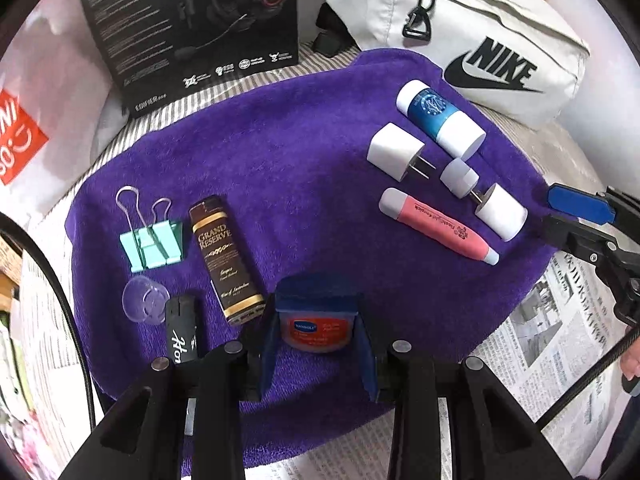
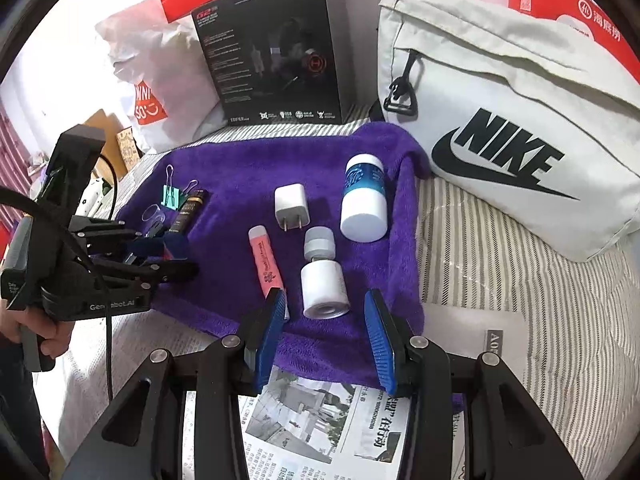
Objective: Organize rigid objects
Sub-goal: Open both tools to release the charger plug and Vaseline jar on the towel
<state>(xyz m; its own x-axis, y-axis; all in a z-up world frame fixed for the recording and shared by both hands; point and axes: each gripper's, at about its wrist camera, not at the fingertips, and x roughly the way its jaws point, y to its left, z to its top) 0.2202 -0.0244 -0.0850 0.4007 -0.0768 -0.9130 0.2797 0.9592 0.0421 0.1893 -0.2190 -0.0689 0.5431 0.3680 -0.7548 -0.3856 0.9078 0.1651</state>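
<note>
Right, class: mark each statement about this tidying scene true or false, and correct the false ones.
1. The left gripper holds a small orange jar. True.
2. The right gripper grips the pink tube. False: its jaws are empty, and the tube lies on the purple towel.
3. The binder clip is teal. True.
4. The white plug adapter rests on newspaper. False: it lies on the towel.
5. The white bag reads NIKE. True.
</note>
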